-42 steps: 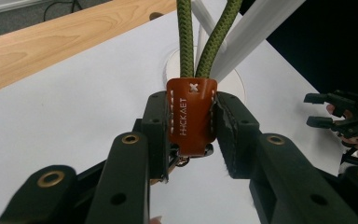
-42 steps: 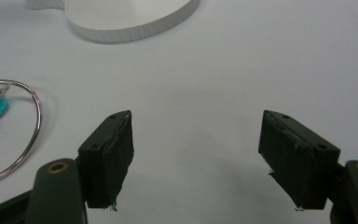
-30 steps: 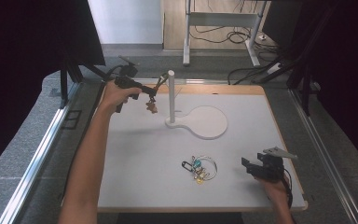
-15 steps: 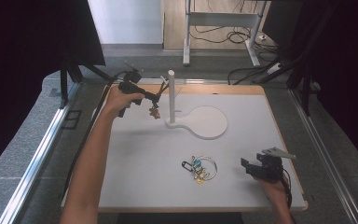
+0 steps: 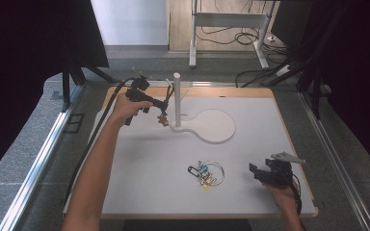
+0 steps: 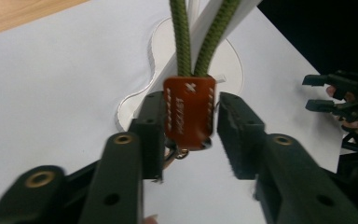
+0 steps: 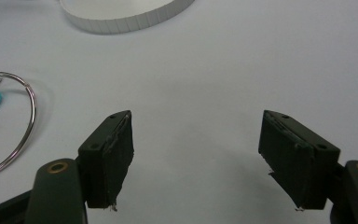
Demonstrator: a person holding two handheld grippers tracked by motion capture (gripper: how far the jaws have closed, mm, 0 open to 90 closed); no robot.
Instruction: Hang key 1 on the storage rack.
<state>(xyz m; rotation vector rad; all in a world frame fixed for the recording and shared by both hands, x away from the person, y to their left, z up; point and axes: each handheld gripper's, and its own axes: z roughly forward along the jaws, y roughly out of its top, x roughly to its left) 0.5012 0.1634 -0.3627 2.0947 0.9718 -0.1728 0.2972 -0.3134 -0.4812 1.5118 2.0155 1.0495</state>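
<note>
Left claw [image 6: 189, 135] flanking leather tag [image 6: 189, 113] — right claw [image 7: 196, 158] agape

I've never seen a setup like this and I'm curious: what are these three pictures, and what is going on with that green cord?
A person works at a white table, holding a hand-held claw tool in each hand. One camera looks down from above; two others ride on the tools. The left claw has its jaws on either side of a brown leather tag on a green cord, beside a white post stand; a gap shows at one jaw. The right claw is open, holding nothing, near a bunch of keys on a ring.
</note>
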